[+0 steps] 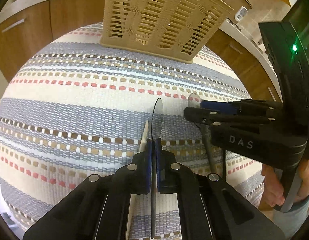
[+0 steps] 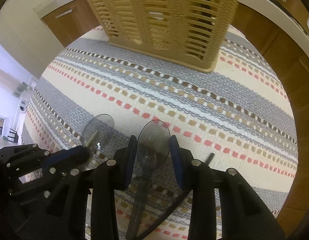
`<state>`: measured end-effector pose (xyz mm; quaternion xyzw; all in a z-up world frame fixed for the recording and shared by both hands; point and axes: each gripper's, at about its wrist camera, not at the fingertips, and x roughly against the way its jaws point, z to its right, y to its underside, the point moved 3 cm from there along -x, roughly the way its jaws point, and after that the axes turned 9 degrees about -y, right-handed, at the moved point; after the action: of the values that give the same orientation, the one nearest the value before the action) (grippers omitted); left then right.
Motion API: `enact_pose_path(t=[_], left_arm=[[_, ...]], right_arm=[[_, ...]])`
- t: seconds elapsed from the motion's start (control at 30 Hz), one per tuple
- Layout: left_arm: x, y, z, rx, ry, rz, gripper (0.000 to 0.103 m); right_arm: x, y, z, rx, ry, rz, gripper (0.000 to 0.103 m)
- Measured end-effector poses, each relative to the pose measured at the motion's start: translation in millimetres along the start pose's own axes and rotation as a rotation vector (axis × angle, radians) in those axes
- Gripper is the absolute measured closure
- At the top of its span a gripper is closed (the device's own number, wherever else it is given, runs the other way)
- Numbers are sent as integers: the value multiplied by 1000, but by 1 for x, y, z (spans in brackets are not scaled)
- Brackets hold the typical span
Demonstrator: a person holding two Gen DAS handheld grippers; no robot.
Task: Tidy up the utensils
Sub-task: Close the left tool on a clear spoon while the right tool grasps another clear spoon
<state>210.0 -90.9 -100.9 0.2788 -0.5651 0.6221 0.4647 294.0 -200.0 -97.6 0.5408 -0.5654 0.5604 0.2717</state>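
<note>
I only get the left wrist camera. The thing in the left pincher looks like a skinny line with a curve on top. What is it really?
Observer: The right wrist view shows it from the side. The left gripper is clamped on a see-through spoon, and its round bowl sticks out past the fingertips.
Child: Is the other pincher holding anything? I just see a tiny shiny tip.
Observer: Yes. The right gripper holds a second spoon, with its pads against the two sides of the bowl and the handle running back underneath.
</note>
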Motion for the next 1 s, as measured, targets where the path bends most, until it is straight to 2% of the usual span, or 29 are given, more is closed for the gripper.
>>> enact_pose_path(t=[0.17,0.27,0.33,0.43,0.57,0.7,0.77,0.8,0.87,1.0], left_arm=[[-7,-27,-41,39,30,12,102],[-3,-42,-65,84,111,2,102],[-6,-48,-80,107,150,-34,102],[-17,-57,-107,105,111,-80,102],[-17,-63,-125,101,94,-97,96],[-6,-68,-133,66,50,-68,60],[-3,-74,-137,69,40,-63,60],[-1,-75,-139,71,44,-63,60],[-2,-84,-137,69,35,-63,60],[-9,-94,-122,20,-25,-66,59]], right_arm=[[6,4,14,-34,3,6,72],[9,5,19,-39,3,7,72],[10,4,21,-39,6,7,72],[11,2,22,-44,10,9,72],[10,-1,19,-57,19,2,72],[9,-4,16,-63,25,-8,71],[7,-6,14,-75,13,-11,69],[7,-7,14,-91,-8,-14,61],[4,-10,15,-122,-51,-19,51],[4,-10,13,-125,-35,-8,51]])
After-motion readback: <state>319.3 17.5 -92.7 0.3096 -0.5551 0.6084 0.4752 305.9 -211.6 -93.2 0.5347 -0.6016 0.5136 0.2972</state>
